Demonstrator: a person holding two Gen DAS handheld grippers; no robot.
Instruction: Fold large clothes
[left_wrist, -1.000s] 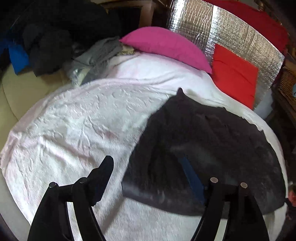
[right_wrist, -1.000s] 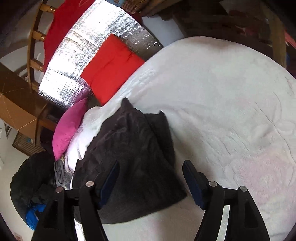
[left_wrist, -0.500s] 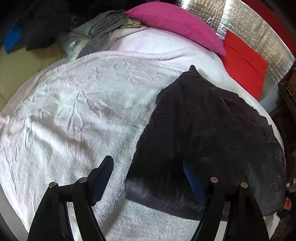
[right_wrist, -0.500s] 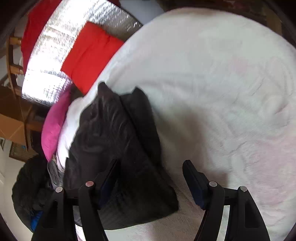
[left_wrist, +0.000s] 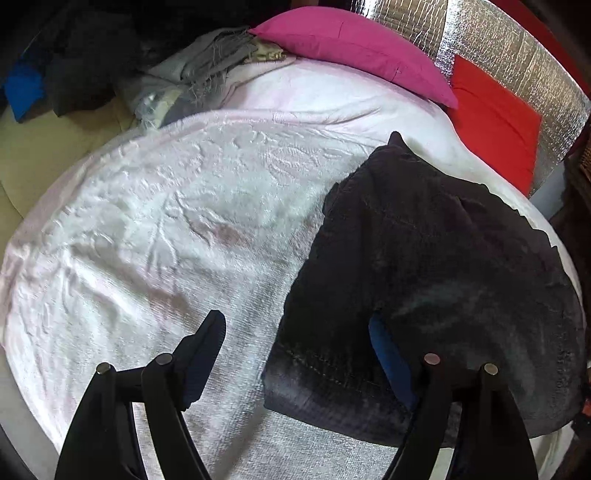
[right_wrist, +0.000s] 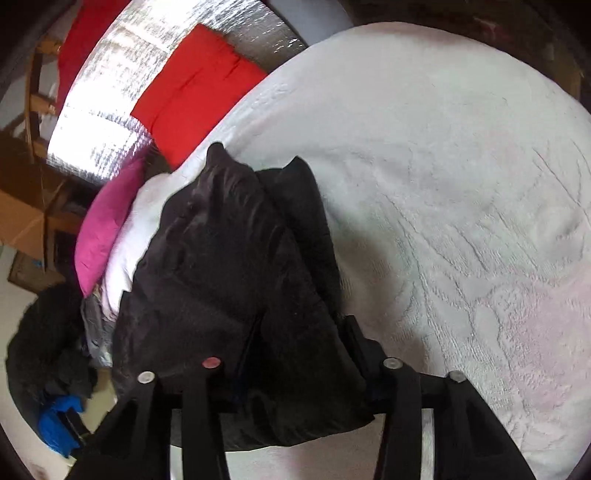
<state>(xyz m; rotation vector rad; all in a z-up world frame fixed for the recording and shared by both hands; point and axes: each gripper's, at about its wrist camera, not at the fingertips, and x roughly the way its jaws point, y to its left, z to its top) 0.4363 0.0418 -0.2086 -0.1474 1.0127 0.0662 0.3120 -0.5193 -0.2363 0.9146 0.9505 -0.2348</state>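
Note:
A large black garment (left_wrist: 436, 266) lies folded on the white bedspread (left_wrist: 166, 229), at the right of the left wrist view. My left gripper (left_wrist: 295, 332) is open; its right finger rests over the garment's near left corner, its left finger over bare bedspread. In the right wrist view the garment (right_wrist: 229, 266) fills the lower left. My right gripper (right_wrist: 291, 332) is open and low over the garment's near edge, and the cloth hides most of both fingers. Neither gripper holds anything.
A pink pillow (left_wrist: 354, 48) and a red cushion (left_wrist: 495, 125) lean on a silver foil panel (left_wrist: 517, 44) at the bed's head. Grey clothes (left_wrist: 192, 77) and dark clothes (left_wrist: 74, 62) are piled at the far left. Bare bedspread (right_wrist: 461, 184) lies right of the garment.
Both grippers have come down closer to the garment's near edge. The right gripper's fingers, clear before, are now partly covered by the black cloth. The garment has not moved.

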